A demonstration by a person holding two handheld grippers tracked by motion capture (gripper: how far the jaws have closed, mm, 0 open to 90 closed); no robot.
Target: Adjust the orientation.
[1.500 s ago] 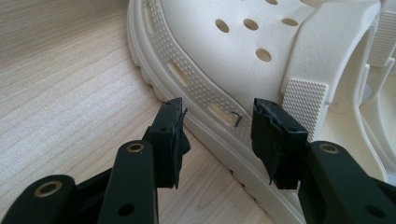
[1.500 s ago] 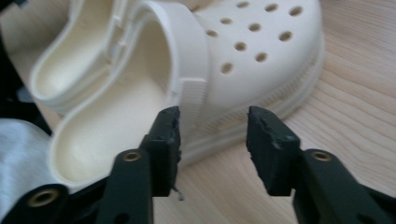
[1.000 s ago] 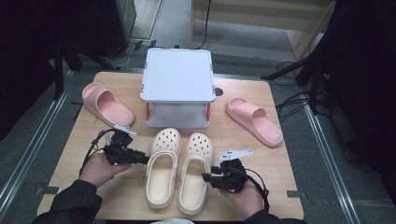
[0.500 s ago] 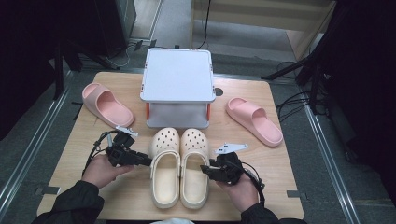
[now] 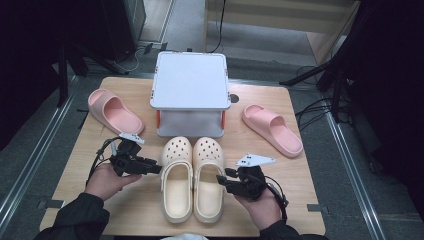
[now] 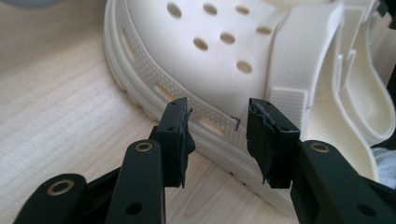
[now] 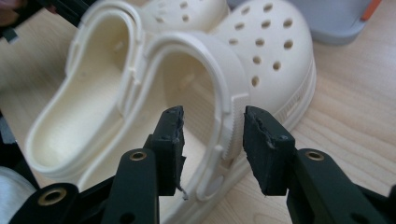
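Observation:
Two cream clogs stand side by side at the front middle of the table, the left clog [image 5: 176, 180] and the right clog [image 5: 209, 175], toes pointing away. My left gripper [image 5: 158, 169] lies level at the left clog's outer side. In the left gripper view its jaws [image 6: 217, 126] stand open just short of the clog's ribbed sole edge [image 6: 140, 88]; they have just been opening, with nothing between them. My right gripper [image 5: 221, 180] is at the right clog's outer side. Its jaws [image 7: 212, 133] straddle that clog's side wall [image 7: 229, 116] without clamping it, and have just been opening.
A white-topped low rack [image 5: 190, 82] stands behind the clogs. One pink slide [image 5: 112, 111] lies at the left of the wooden table [image 5: 310, 200], another pink slide [image 5: 272, 129] at the right. Dark stands and cables surround the table.
The two clogs have drawn closer together and straightened, toes now level. Both hands have barely shifted beside them.

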